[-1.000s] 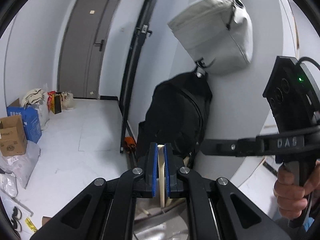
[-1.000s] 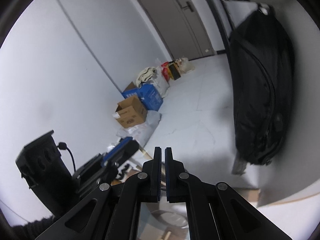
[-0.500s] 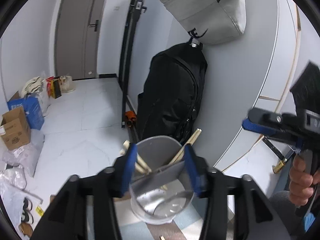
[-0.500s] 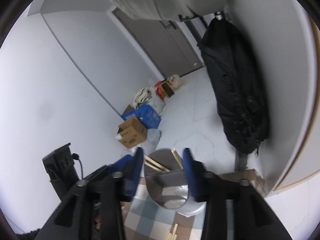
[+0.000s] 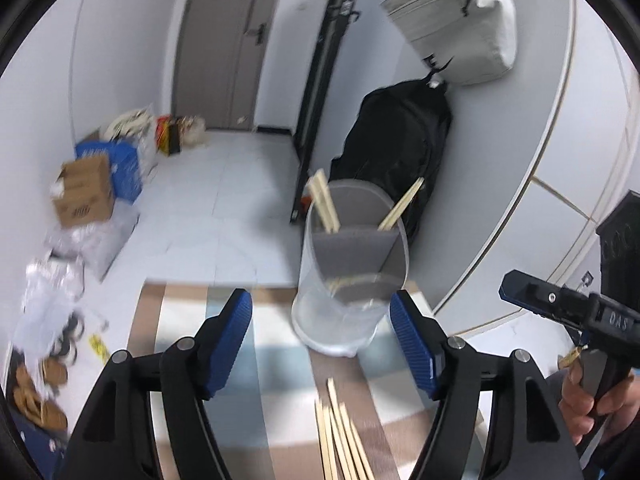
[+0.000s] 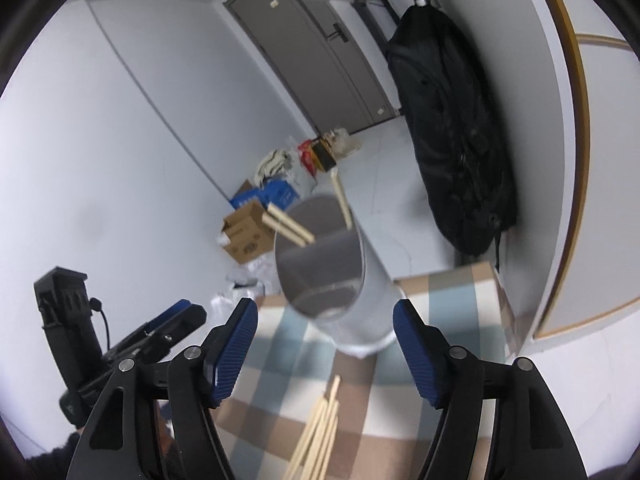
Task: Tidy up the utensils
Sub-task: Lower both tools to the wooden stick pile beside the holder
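Both your grippers, left gripper (image 5: pixel 320 336) and right gripper (image 6: pixel 325 340), are opening, nothing gripped; loose chopsticks (image 5: pixel 340 432) lie below between fingers, holder (image 5: pixel 352 264) stands beyond.

Each fisheye camera sits behind its own tongs, angled downward and forward over the checked-cloth tabletop (image 5: pixel 276 364). Both views, at close range, share the translucent grey cylindrical holder (image 5: pixel 352 276) (image 6: pixel 340 280), the pale wooden chopsticks (image 5: pixel 340 436) (image 6: pixel 320 428) and the grey door (image 5: pixel 224 40) (image 6: pixel 320 48).
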A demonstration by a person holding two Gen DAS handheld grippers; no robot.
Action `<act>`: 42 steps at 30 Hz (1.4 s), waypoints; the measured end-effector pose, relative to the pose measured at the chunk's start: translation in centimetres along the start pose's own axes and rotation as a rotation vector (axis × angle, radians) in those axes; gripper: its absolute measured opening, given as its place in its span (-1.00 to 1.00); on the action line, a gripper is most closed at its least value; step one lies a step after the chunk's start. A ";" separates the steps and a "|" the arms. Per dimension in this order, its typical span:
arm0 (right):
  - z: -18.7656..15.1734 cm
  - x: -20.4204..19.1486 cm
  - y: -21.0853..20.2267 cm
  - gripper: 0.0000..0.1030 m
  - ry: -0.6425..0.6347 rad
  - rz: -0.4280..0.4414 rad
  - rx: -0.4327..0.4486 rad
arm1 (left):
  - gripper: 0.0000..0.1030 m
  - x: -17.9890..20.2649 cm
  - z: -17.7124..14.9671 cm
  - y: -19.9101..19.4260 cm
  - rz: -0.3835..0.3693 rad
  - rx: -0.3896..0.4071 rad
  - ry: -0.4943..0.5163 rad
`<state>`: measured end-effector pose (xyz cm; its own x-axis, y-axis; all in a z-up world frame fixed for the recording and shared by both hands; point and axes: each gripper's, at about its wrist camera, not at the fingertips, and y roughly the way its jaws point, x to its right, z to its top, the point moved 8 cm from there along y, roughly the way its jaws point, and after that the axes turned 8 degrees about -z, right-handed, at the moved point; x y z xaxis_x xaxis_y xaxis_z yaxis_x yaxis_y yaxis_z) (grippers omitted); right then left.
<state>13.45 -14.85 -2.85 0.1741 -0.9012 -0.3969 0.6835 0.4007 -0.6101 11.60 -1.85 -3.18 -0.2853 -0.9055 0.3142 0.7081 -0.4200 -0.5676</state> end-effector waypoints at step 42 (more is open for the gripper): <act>-10.7 -2.5 16.9 -0.37 -0.230 -0.283 -0.507 | 0.58 -7.8 -8.2 -1.7 0.187 -0.081 -0.159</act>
<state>16.99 -4.06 -19.52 0.2226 -0.9737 -0.0491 0.3135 0.1191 -0.9421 7.30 5.49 -10.91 -0.0445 -0.9498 0.3097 0.6832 -0.2551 -0.6843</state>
